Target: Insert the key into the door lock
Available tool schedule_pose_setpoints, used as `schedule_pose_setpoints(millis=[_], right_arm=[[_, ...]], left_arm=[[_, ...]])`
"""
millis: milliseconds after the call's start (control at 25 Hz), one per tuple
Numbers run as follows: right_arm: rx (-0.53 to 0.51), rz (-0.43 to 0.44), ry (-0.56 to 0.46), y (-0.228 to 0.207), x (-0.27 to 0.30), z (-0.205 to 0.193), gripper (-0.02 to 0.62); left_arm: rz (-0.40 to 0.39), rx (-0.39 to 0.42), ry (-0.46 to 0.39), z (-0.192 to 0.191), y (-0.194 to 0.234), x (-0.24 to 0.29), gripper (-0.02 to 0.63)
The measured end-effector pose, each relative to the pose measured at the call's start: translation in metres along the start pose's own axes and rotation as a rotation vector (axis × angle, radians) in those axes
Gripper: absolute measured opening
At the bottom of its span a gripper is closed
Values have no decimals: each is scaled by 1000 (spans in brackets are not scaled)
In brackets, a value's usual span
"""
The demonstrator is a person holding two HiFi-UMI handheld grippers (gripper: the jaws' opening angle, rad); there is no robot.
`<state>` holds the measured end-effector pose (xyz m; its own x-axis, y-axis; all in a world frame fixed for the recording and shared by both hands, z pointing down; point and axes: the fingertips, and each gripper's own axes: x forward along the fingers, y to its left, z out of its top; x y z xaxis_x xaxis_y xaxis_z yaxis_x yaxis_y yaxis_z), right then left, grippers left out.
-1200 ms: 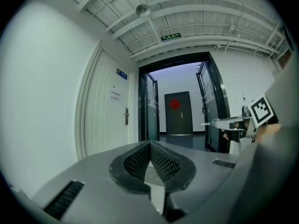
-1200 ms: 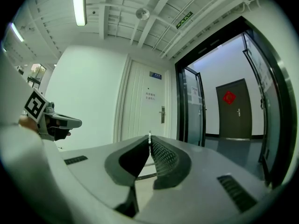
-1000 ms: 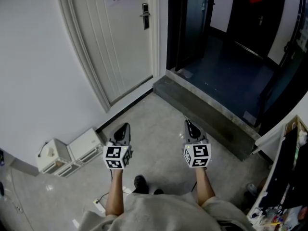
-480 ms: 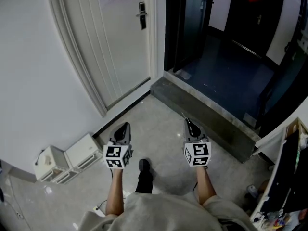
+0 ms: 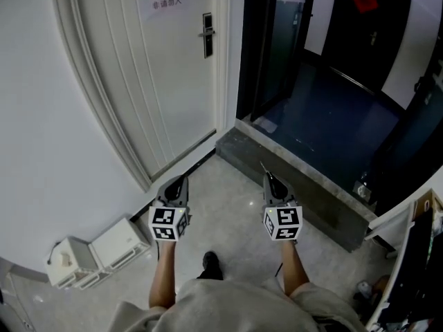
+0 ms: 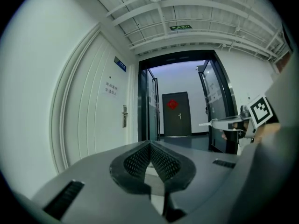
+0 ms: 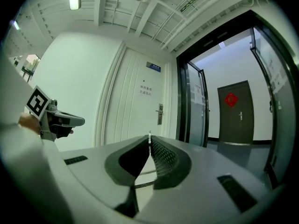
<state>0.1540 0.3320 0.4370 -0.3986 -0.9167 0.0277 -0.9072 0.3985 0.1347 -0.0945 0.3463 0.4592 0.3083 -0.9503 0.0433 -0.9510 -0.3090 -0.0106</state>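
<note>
Silver key (image 7: 149, 135) sits clamped in your right hand-held gripper (image 5: 268, 176); your left hand-held gripper (image 5: 183, 180) is clenched empty, door lock (image 5: 207, 25) far ahead.

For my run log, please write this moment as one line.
left gripper: shut, empty | right gripper: shut on key | door lock: ahead, key not inserted

Office-building corridor: ceiling exit sign (image 6: 181, 27), white door (image 5: 163, 81) with notice, glass doors (image 7: 195, 108).
</note>
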Motion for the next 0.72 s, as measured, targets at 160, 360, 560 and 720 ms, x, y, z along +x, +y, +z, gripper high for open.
schedule_pose_setpoints(millis=[160,360,560,720], right_arm=[[-17,-10,-4,1,71,14,29],[-25,-10,-1,5,146,18,29],[-24,-26,10,4,207,14,30],[-15,-36,24,-5,238,6,31]], left_arm=[[-10,-8,-12,12,49,53,17],[-13,-29,-3,9,101,108,17],[-29,-27,9,5,141,159,17],[-35,-25,12,4,158,188,17]])
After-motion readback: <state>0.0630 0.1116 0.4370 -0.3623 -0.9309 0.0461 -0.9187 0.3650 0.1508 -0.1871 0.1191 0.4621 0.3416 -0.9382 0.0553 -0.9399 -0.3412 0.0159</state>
